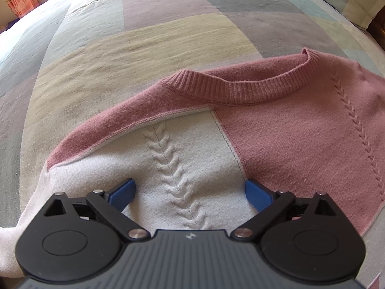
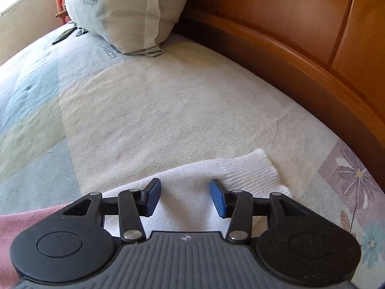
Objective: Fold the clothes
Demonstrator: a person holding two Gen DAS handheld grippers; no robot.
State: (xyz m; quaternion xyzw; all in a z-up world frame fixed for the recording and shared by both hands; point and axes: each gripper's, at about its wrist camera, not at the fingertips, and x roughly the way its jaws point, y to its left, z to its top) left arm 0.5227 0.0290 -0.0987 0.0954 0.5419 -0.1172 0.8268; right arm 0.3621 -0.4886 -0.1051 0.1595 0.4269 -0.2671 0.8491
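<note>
Barely started, I'd say. The sweater [image 1: 240, 130], pink w/ a white panel, lies face-up and mostly flat on the bed, collar [image 1: 243, 84] away from the person, cable braid running down the white part. On the far left a white sleeve [image 1: 14, 238] trails off toward the bottom edge, not tucked in yet. No body fold visible anywhere in these views.

Left gripper [image 1: 190, 191]: jaws spread wide, hovering over the white panel w/ the braid between the blue pads, nothing pinched. Released, empty.

Moving right: the pink half of the sweater runs out to the frame edge. In the right wrist view the other sleeve's white ribbed cuff [image 2: 255, 168] lies flat on the sheet, stretched out sideways. Right gripper [image 2: 185, 198] sits over that sleeve, jaws partway apart, pads not pressing on the knit, so let go, not holding. Looks like the sleeve is laid out, prob. still needs folding in across the chest. So left to do: both sleeves in, then the body halved.

Surface: bedspread [image 1: 144, 48], pastel patchwork blocks, flower print at one corner, a bit rumpled but soft and even. A pillow [image 2: 125, 12] stands at the head end, printed lettering on it. Wooden headboard [image 2: 300, 29] curves along the right. Bright daylight at far left, prob. a window.
</note>
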